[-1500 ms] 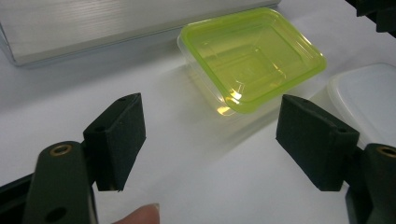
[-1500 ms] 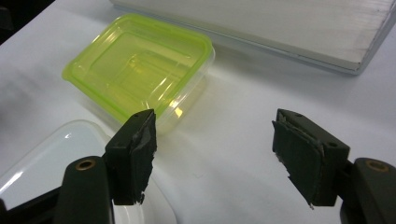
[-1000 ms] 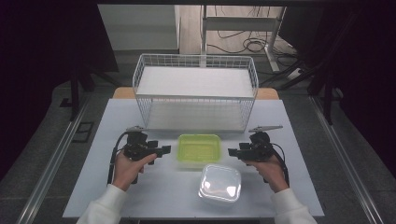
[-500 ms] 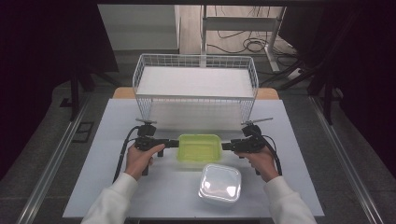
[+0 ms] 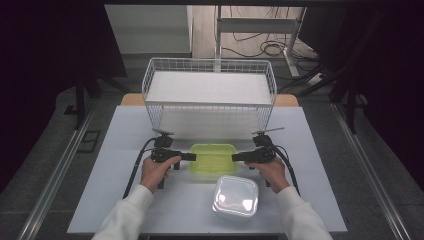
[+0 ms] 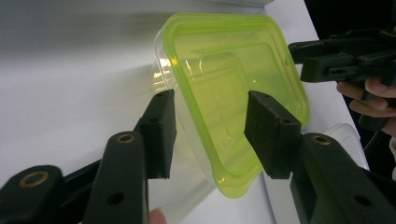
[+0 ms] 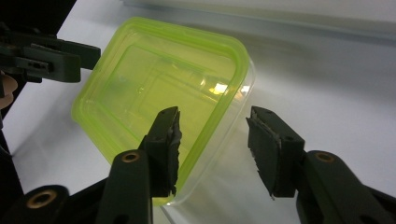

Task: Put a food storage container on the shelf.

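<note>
1. Green-lidded box (image 5: 213, 158) flat on the white table (image 5: 120, 150), lid up, long side running left to right, near the front middle.
2. Left gripper (image 5: 189, 157) level at the box's left end, right gripper (image 5: 237, 157) at its right end, tips pointing inward at each other.
3. Both sets of jaws spread wide, nothing clamped; left hand (image 5: 156, 171) and right hand (image 5: 270, 171) wrapped round the handles.
4. Clear box (image 5: 236, 195) just in front of the green one, toward the right, close beside it.
5. White wire basket (image 5: 209, 107) standing behind, well apart, across the table's far side.
6. Left gripper view: the lid's near corner (image 6: 233, 182) between the open pads, one pad over the rim; other gripper (image 6: 341, 56) at the far end.
7. Right gripper view: the box's clear wall (image 7: 229, 140) under the green rim between the pads, inner pad over the lid.
</note>
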The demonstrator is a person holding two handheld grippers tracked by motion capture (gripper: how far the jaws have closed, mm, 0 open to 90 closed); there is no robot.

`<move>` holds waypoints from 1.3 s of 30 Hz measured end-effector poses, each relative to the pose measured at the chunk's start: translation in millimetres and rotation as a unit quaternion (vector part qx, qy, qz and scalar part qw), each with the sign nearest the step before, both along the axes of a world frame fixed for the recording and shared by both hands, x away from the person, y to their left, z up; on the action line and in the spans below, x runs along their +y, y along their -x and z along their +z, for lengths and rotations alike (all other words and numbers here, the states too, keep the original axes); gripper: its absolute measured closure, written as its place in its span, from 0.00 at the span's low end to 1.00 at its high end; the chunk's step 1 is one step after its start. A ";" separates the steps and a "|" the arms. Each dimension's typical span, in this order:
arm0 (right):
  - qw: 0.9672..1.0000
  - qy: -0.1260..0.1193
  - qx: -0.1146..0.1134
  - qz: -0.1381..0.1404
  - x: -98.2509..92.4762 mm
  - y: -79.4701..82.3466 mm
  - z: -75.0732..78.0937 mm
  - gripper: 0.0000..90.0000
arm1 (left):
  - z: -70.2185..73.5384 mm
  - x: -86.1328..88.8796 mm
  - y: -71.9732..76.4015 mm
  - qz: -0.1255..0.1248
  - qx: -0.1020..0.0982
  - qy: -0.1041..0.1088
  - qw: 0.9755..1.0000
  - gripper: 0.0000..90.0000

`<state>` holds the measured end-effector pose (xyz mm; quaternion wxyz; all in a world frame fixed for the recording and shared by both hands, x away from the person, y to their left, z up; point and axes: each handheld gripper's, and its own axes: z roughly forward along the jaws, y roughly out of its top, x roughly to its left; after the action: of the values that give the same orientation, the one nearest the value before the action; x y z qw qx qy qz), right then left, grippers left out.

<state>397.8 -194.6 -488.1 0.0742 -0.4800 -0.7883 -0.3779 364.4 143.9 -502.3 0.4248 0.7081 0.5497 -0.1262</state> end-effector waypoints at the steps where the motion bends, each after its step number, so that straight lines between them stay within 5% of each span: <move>1: 1.000 0.003 0.003 0.000 1.0 -0.6 -2.0 0.61 | -1.0 0.3 -0.1 0.000 0.004 0.002 1.000 0.60; 4: 1.000 0.005 0.012 -0.001 1.7 -2.4 -6.7 0.63 | -7.0 3.2 -1.6 0.007 0.019 0.023 1.000 0.61; 7: 0.999 -0.018 0.031 0.005 2.8 -4.1 -12.6 0.71 | -13.4 5.5 -2.9 0.007 0.031 0.045 0.998 0.68; 13: 0.996 -0.056 0.063 -0.005 -1.1 -7.1 -16.8 0.80 | -15.6 3.3 -2.9 0.013 0.036 0.040 0.998 0.83; 18: 0.994 -0.071 0.077 -0.019 -4.3 -6.7 -16.6 0.83 | -12.3 1.4 -1.3 0.015 0.036 0.049 0.998 0.85; 27: 0.995 -0.078 0.058 -0.029 -6.3 -2.6 -7.8 0.88 | -3.2 0.3 5.1 0.015 0.012 0.050 0.999 0.88; 39: 0.997 -0.080 -0.008 -0.019 -6.0 9.9 11.9 0.88 | 12.5 0.5 16.2 0.014 -0.041 0.052 0.998 0.88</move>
<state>388.0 -200.5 -476.2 0.0991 -0.4844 -0.7468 -0.4448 348.2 144.4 -489.8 0.4845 0.6819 0.5348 -0.1195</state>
